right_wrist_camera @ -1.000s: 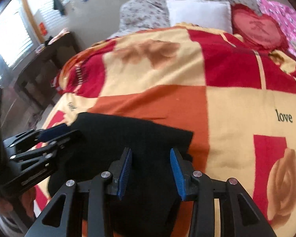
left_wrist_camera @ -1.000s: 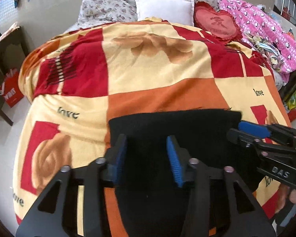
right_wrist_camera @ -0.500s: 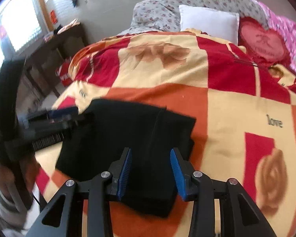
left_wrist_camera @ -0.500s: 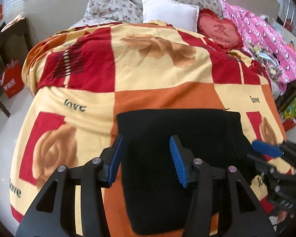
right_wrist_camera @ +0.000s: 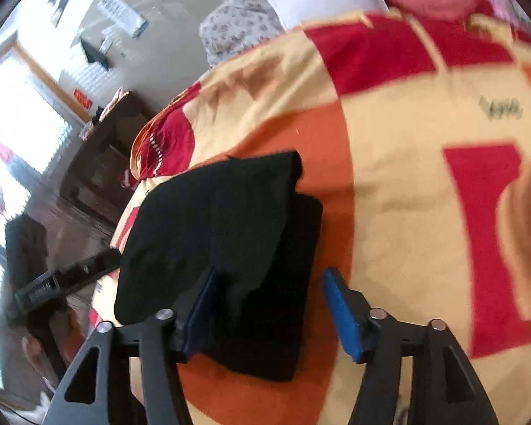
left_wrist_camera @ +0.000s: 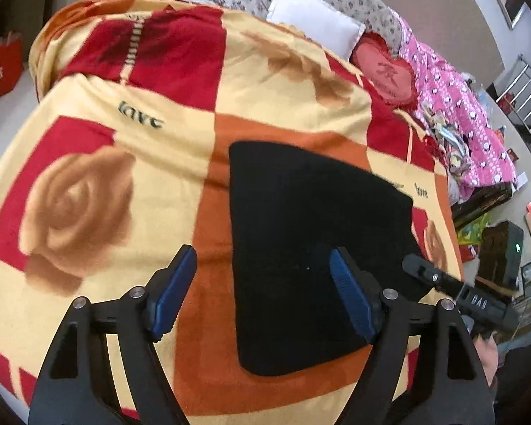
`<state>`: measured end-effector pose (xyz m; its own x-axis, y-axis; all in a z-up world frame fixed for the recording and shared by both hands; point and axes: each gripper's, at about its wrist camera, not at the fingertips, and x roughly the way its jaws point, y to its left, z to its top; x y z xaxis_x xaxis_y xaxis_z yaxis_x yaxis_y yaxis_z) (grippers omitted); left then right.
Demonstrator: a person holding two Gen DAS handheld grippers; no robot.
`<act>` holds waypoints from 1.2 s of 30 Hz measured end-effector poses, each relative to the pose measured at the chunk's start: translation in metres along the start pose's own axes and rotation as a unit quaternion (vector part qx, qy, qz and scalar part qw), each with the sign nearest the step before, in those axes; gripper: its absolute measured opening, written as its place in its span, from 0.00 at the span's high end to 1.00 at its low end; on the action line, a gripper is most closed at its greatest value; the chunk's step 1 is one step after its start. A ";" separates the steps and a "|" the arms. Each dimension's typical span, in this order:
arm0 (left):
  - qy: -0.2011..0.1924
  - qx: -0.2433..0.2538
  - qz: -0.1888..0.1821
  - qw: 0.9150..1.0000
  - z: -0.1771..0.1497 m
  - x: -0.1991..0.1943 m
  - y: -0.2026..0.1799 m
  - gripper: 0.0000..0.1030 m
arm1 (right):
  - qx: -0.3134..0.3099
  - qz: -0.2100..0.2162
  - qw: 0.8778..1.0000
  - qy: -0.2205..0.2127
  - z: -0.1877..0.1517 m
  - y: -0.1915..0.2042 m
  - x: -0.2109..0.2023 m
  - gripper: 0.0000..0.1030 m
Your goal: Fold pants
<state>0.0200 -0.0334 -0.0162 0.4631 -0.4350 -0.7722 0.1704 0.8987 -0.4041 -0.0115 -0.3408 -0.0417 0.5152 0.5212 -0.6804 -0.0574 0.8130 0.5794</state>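
Observation:
The black pants [left_wrist_camera: 301, 241] lie folded in a compact stack on the patterned blanket [left_wrist_camera: 88, 184]. My left gripper [left_wrist_camera: 262, 294] hovers over their near left edge, jaws opening wide, pads touching nothing. In the right wrist view the pants [right_wrist_camera: 223, 233] show a folded upper layer over a lower one. My right gripper [right_wrist_camera: 270, 313] hangs over their near right corner, jaws opening, nothing pinched. The right gripper's body [left_wrist_camera: 453, 294] shows at the pants' right side, and the left gripper's body [right_wrist_camera: 63, 279] shows off the bed's left edge.
The bed carries a white pillow [left_wrist_camera: 311, 21], a red heart cushion [left_wrist_camera: 386, 67] and a pink quilt [left_wrist_camera: 456, 106] at its far side. A red bag [left_wrist_camera: 0, 71] stands on the floor at left. Dark furniture [right_wrist_camera: 99, 152] stands beside the bed.
Both grippers' jaws have spread apart and both views have rolled. The grippers have drawn back from the pants, which now lie flat and folded on the blanket.

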 end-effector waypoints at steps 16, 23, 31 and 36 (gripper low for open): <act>-0.016 0.060 -0.035 0.997 0.048 0.010 -0.041 0.30 | -0.062 0.015 0.995 -0.072 0.053 0.037 -0.008 0.54; 0.001 0.063 0.024 0.998 0.072 0.063 -0.029 0.30 | -0.065 -0.086 0.994 -0.028 0.078 0.016 0.036 0.50; -0.021 0.080 0.063 0.995 0.062 0.048 -0.035 0.30 | -0.126 -0.106 0.983 -0.075 0.075 0.053 -0.011 0.50; -0.023 0.089 0.081 0.992 0.059 0.056 -0.043 0.30 | -0.168 -0.152 0.974 -0.029 0.066 0.068 0.026 0.55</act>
<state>0.0900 -0.0934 -0.0130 0.5353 -0.2844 -0.7954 0.2399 0.9540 -0.1796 0.0546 -0.2895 0.0096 0.5996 0.2359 -0.7648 -0.1660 0.9714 0.1695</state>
